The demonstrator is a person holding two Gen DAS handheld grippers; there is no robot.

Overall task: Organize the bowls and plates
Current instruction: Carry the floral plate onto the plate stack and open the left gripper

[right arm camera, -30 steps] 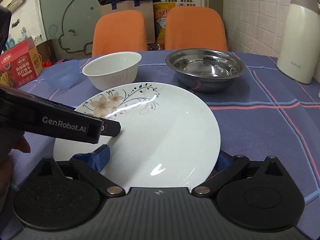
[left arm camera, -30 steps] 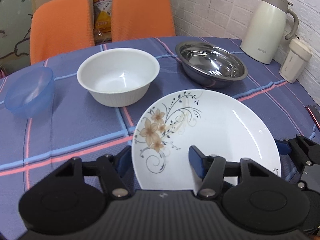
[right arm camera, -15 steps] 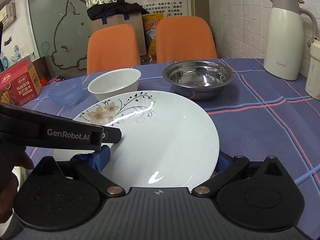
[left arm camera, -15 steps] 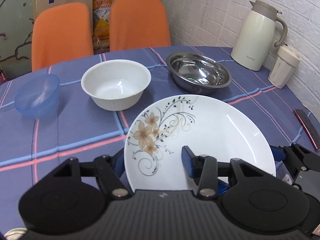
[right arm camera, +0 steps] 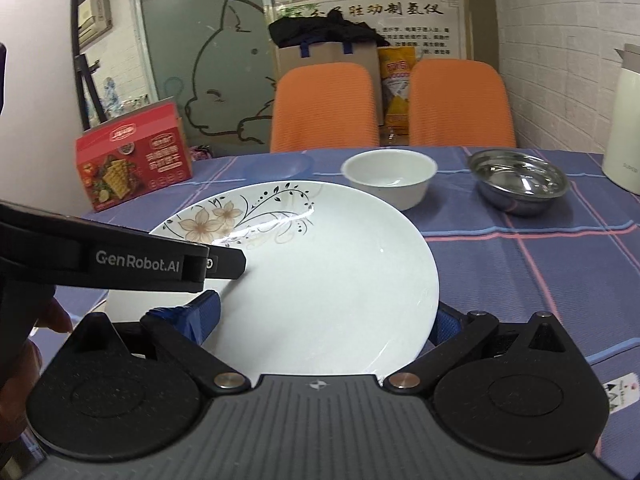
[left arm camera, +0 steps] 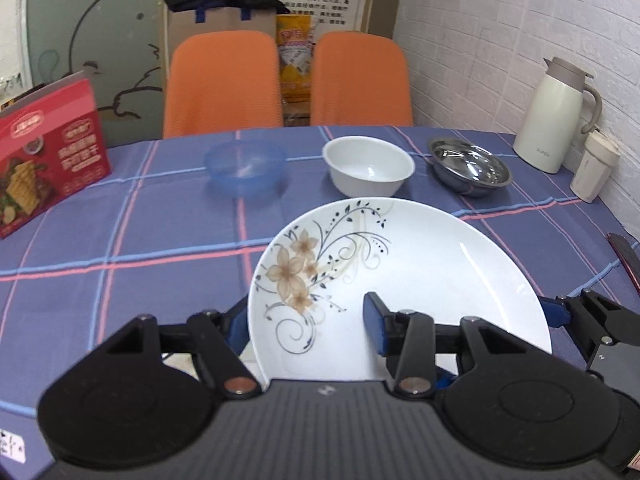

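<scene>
A white plate with a flower print [left arm camera: 420,264] [right arm camera: 320,264] hangs above the checked tablecloth, held from two sides. My left gripper [left arm camera: 306,320] is shut on its left rim, one blue pad outside the rim and one on the plate's face. Over on the right rim my right gripper [right arm camera: 324,316] is shut the same way; one of its fingers [left arm camera: 554,312] shows in the left wrist view. Farther back stand a blue plastic bowl [left arm camera: 244,168], a white bowl [left arm camera: 368,166] [right arm camera: 390,174] and a steel bowl [left arm camera: 470,168] [right arm camera: 520,184], all upright and apart.
A red biscuit box [left arm camera: 48,152] [right arm camera: 132,164] stands at the far left. A cream thermos jug [left arm camera: 556,116] and a lidded cup [left arm camera: 594,168] stand by the brick wall at right. Two orange chairs [left arm camera: 224,84] sit behind the table. A hand [right arm camera: 24,344] shows at the left.
Both grippers have risen and drawn back with the plate between them. The bowls now look farther away and the red box has come into view.
</scene>
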